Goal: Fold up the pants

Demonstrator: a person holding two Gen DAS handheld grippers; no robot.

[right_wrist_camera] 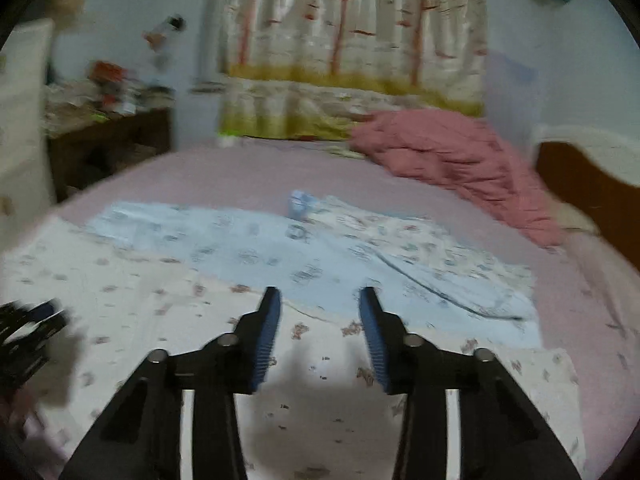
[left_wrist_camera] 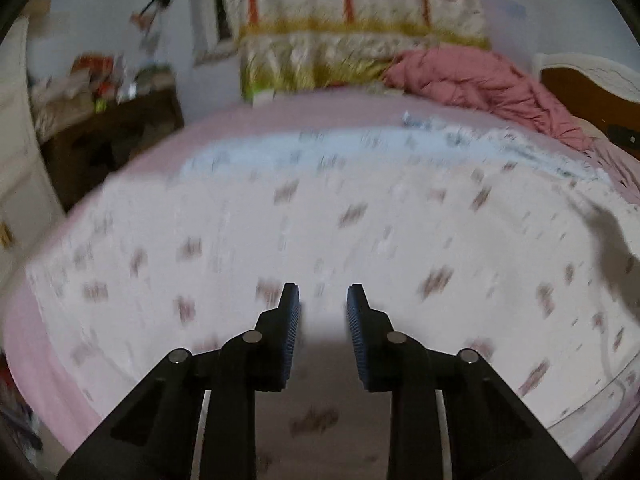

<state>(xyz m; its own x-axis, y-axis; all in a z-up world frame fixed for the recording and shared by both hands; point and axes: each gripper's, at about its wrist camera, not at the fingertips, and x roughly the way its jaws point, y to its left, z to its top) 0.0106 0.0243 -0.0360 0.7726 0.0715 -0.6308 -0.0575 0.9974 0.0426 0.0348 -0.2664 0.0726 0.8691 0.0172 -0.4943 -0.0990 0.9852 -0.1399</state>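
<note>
One pants (right_wrist_camera: 248, 344) lengthwise left-right across bed (right_wrist_camera: 248, 172)

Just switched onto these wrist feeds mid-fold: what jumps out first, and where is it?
The white patterned garment spread across the near part of the pink bed fills most of both views, with a light blue patterned garment lying just beyond it. The left gripper and right gripper both hang over the white fabric, jaws apart, nothing between them. Behind, a crumpled dusty-red blanket sits far right, under a tree-print curtain.
</note>
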